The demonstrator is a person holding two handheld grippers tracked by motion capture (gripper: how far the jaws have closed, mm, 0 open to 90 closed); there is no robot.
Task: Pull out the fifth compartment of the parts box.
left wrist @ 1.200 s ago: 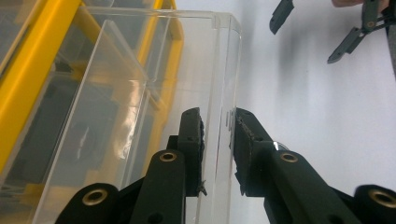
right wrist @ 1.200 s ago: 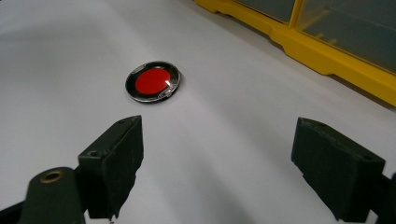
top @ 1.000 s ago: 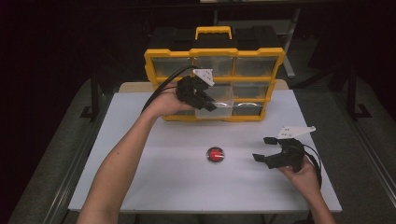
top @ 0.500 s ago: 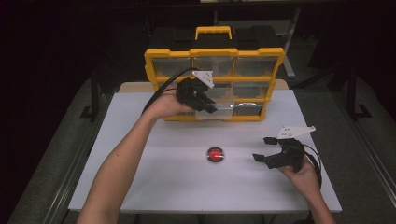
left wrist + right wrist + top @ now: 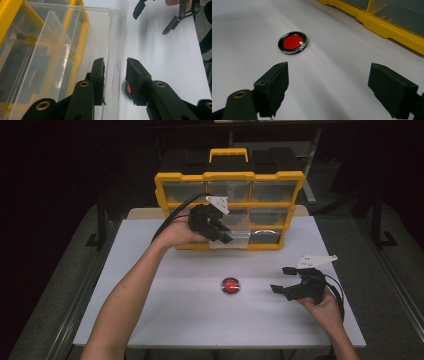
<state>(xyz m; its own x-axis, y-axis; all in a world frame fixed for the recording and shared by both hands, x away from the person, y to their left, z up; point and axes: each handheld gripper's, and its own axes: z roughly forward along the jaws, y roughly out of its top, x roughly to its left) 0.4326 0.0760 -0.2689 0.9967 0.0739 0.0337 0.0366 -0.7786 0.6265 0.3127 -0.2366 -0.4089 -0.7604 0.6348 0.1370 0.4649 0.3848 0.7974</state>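
A yellow organizer case [image 5: 165,181] stands upright at the table's far side. One clear drawer [image 5: 241,234] is pulled partly out of its lower middle row. My left gripper [image 5: 227,236] sits at that drawer. In the left gripper view its jaws straddle the drawer's clear front wall [image 5: 115,45]; they have just been opening, and a small gap shows at each pad. A round red disc with a black rim [image 5: 230,285] lies flat mid-table. My right gripper [image 5: 279,279] hovers to the right of it, open and empty, with the disc [image 5: 292,42] ahead of its jaws.
The white table [image 5: 150,310] has free room on the left and in front. The case's yellow lower edge [image 5: 387,25] runs across the far right in the right gripper view. Dark floor and metal frame legs surround the table.
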